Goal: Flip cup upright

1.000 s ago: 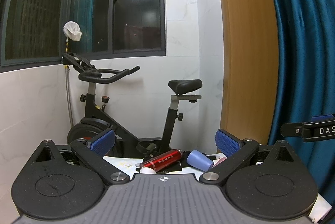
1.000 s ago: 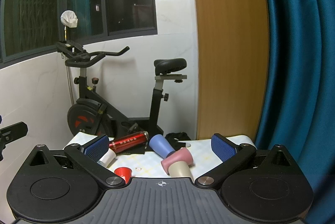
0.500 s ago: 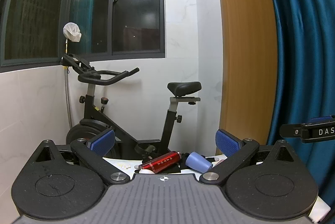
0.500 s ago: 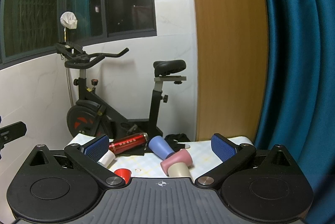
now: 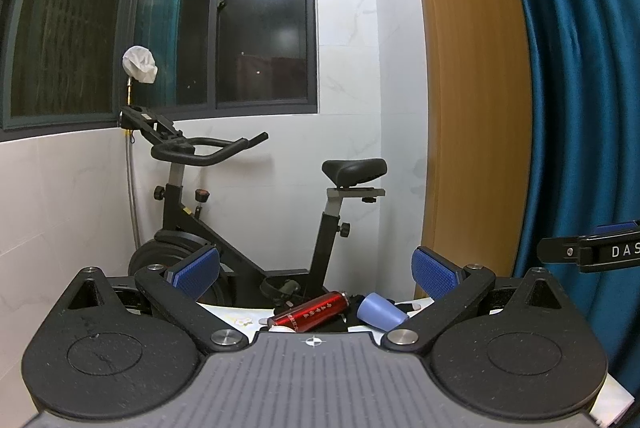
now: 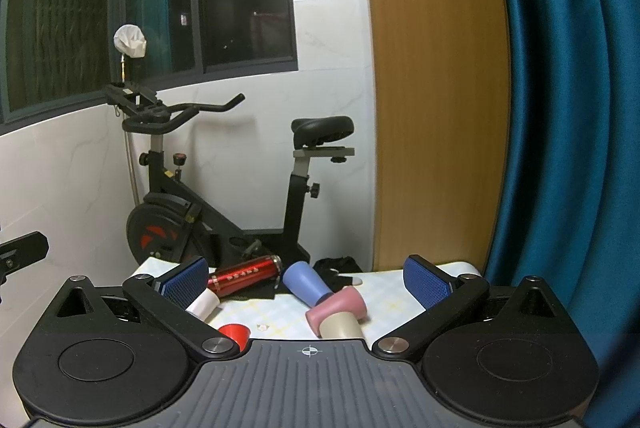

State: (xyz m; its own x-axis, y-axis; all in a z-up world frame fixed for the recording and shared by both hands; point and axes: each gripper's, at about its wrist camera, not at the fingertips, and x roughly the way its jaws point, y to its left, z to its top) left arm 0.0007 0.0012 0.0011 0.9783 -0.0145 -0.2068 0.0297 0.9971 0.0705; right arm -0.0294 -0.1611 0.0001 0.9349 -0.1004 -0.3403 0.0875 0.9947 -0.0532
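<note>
approaching with left gripper (image 5: 316,270) and right gripper (image 6: 306,278) both spread wide and empty, needing to descend and pinch the toppled pink cup (image 6: 338,308).

On the bench (image 6: 396,292), a bottle (image 6: 244,274) lies near the far edge, left of a cup (image 6: 306,284) (on its side); two further cups (image 6: 336,308) lie nearer, touching it. An exercise bike (image 6: 224,211) stands behind.

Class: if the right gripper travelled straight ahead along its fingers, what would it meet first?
Probably the pink plastic cup lying on its side atop the beige cup, between the open right gripper's fingers. Depth is unclear; pointing slightly higher, it would pass above them.
</note>
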